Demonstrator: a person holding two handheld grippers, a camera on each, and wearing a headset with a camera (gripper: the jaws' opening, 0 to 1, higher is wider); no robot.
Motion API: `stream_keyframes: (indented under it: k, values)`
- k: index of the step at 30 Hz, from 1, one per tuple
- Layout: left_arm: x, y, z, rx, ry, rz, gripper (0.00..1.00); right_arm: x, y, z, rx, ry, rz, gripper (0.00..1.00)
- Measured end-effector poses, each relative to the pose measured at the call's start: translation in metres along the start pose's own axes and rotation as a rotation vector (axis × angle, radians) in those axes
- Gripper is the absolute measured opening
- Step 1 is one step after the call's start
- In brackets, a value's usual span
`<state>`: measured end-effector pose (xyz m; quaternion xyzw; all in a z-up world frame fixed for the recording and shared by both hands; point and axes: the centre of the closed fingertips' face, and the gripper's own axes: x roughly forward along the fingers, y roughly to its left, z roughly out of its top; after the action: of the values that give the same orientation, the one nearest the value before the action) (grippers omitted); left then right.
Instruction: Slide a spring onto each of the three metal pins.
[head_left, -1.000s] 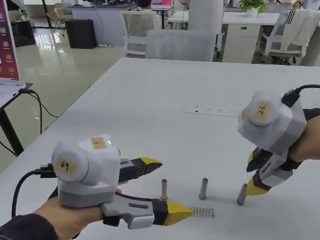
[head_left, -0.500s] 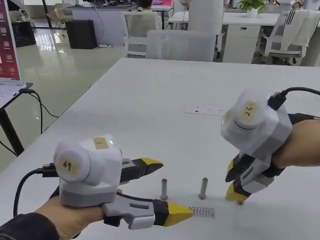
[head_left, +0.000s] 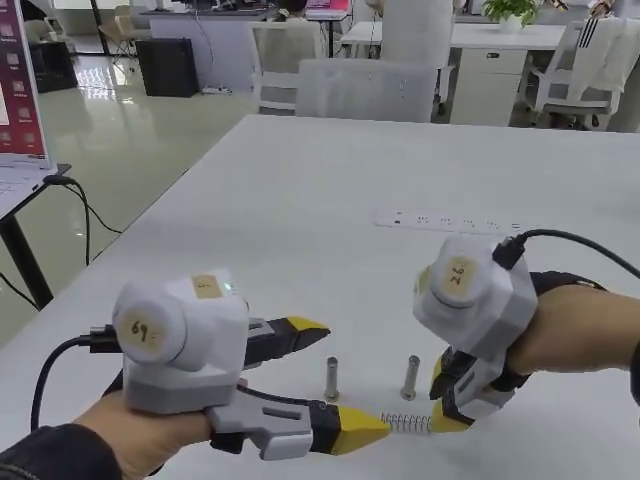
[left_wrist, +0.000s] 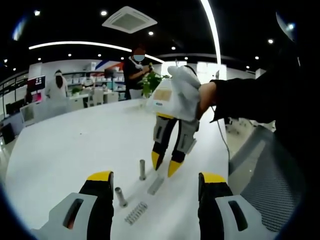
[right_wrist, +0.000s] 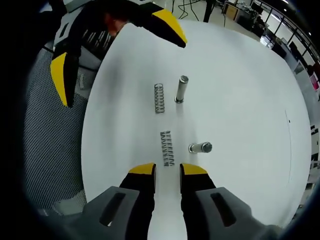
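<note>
Two bare metal pins (head_left: 331, 378) (head_left: 410, 377) stand upright on the white table (head_left: 330, 210). A loose spring (head_left: 405, 423) lies in front of them. In the right gripper view that spring (right_wrist: 167, 147) lies just ahead of my right gripper (right_wrist: 167, 170), whose jaws are narrowly open and hold nothing. A second spring (right_wrist: 159, 97) lies beside the farther pin (right_wrist: 181, 89); the nearer pin (right_wrist: 201, 147) is right of the first spring. My left gripper (head_left: 335, 378) is wide open around the left pin. In the left gripper view my left gripper (left_wrist: 156, 177) faces the right gripper (left_wrist: 165, 164).
A white power strip (head_left: 445, 221) lies on the table beyond the pins. Chairs (head_left: 365, 90) and desks stand past the far edge. A black cable (head_left: 570, 243) trails from the right gripper. The table's left edge is close to my left hand.
My right gripper has moved left and down, from the spring-covered pin at the right to the loose spring in front of the pins. The left gripper has stayed put.
</note>
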<state>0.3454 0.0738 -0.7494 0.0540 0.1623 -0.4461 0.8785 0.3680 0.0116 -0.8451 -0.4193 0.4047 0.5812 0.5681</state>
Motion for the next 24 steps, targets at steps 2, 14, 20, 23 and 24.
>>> stream_keyframes:
  k: [2,14,20,23,24]
  values:
    - [0.0,0.0,0.0,0.0,0.001,0.0,0.64,0.004,-0.001,-0.003,-0.002,0.011,0.002,0.16]
    - [0.001,0.001,-0.003,-0.005,0.01,0.0,0.64,0.017,-0.003,-0.005,-0.007,0.019,0.004,0.14]
    - [0.001,0.001,-0.004,-0.006,0.015,0.001,0.64,0.02,-0.003,-0.006,-0.022,0.031,0.001,0.12]
    - [0.001,0.001,-0.004,-0.009,0.016,0.001,0.64,0.022,-0.003,-0.008,-0.035,0.043,-0.004,0.11]
    - [0.001,0.001,-0.005,-0.009,0.017,0.001,0.64,0.021,-0.003,-0.007,-0.033,0.037,-0.005,0.1]
